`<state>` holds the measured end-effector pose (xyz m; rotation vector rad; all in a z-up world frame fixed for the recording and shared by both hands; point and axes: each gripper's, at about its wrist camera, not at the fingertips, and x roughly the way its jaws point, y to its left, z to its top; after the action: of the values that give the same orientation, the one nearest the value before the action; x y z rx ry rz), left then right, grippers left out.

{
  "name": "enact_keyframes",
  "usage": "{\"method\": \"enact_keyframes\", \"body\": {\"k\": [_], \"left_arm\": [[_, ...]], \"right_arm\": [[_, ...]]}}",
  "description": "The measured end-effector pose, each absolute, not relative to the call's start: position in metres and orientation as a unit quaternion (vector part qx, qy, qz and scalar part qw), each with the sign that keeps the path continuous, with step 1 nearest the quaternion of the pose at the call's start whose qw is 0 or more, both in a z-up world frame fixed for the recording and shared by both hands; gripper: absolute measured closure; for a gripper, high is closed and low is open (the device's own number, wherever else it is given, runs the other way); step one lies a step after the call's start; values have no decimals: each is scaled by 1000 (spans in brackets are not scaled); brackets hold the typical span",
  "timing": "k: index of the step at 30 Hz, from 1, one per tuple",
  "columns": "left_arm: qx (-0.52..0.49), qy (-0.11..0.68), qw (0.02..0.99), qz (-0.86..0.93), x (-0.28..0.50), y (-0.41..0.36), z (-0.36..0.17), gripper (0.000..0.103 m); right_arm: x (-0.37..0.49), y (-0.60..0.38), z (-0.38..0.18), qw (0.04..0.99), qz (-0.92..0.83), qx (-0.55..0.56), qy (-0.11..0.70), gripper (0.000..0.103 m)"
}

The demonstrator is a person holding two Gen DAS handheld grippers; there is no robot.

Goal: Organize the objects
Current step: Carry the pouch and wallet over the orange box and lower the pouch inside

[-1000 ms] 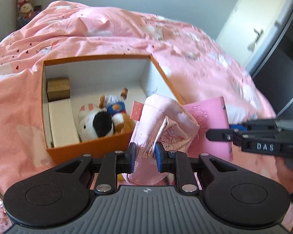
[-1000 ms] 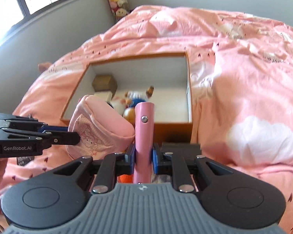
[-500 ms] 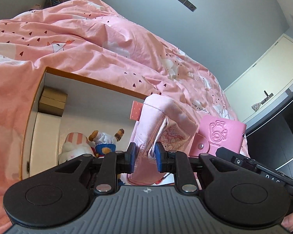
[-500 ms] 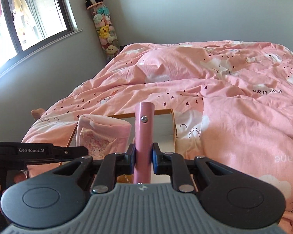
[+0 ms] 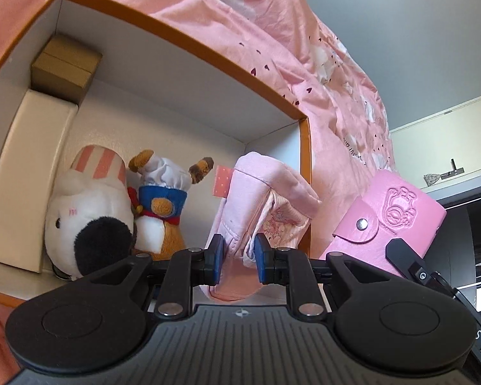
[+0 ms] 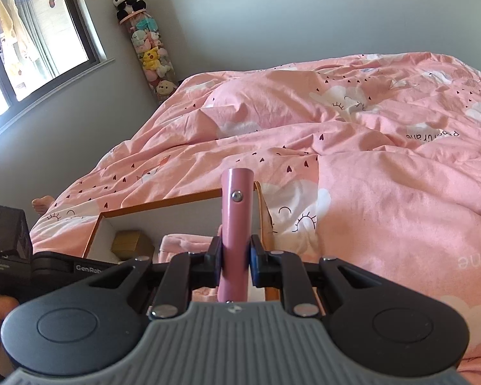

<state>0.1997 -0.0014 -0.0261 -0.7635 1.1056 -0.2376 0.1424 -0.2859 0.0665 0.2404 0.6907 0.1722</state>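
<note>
Pink-quilted bed (image 6: 384,147) carries the orange box (image 5: 189,40), open top. Inside, far left: brown carton (image 5: 64,67), white block (image 5: 29,173); two plush toys (image 5: 112,211) at near left. Right part of the floor looks free, though the cloth hides some. Left tool (image 5: 236,255) pinches a pink fabric pouch (image 5: 259,205), hanging just inside the box's right wall, long axis roughly upright. Right tool (image 6: 236,264) is clamped on a pink snap wallet (image 5: 391,221), just outside that wall, upright. Left tool is nearer the drop spot, likely releases first.
</note>
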Motion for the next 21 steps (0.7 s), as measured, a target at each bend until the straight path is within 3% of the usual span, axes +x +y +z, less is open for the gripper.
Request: {"method": "enact_keyframes", "body": {"k": [13, 21], "left_arm": [[-305, 582, 750, -73, 221, -31, -58, 79], [-288, 606, 740, -52, 229, -38, -63, 70]], "right_arm": [[161, -302, 43, 914, 97, 133, 371, 84], [168, -306, 35, 909, 101, 140, 380, 84]]}}
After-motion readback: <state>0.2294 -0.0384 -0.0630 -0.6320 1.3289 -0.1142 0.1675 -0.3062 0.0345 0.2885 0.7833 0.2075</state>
